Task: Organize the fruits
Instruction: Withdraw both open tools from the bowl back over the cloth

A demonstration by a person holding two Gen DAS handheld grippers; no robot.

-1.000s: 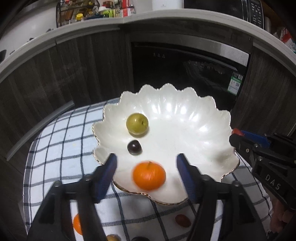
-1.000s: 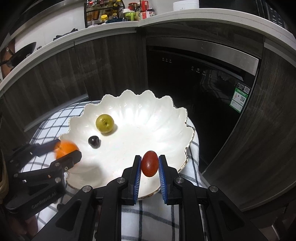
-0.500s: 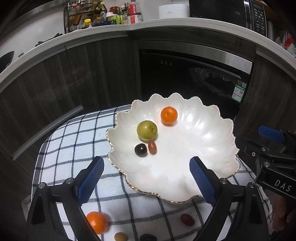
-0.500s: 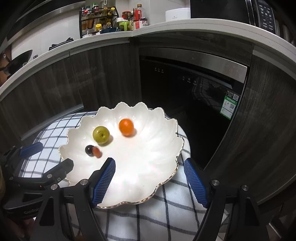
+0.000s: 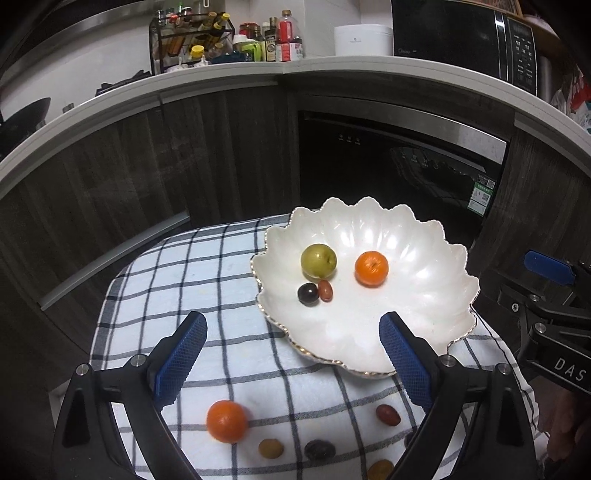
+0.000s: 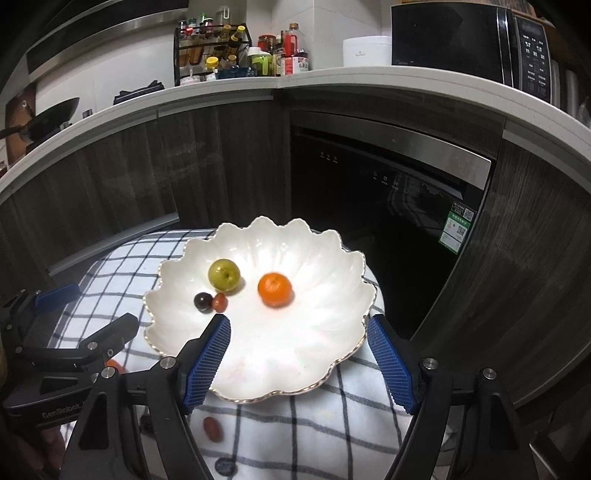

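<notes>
Now four fruits sit in scalloped plate

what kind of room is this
Most likely a home kitchen: a microwave and a rack of sauce bottles stand on the countertop, with a built-in dishwasher or oven beneath.

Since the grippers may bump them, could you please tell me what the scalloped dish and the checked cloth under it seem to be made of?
Scalloped dish: probably glazed ceramic or porcelain; white, glossy, pearly highlights, thin gold line along the wavy rim. Glass or plastic cannot be ruled out.

Checked cloth: apparently woven fabric, perhaps cotton; matte white with dark grid lines, draping softly over the edges.
</notes>
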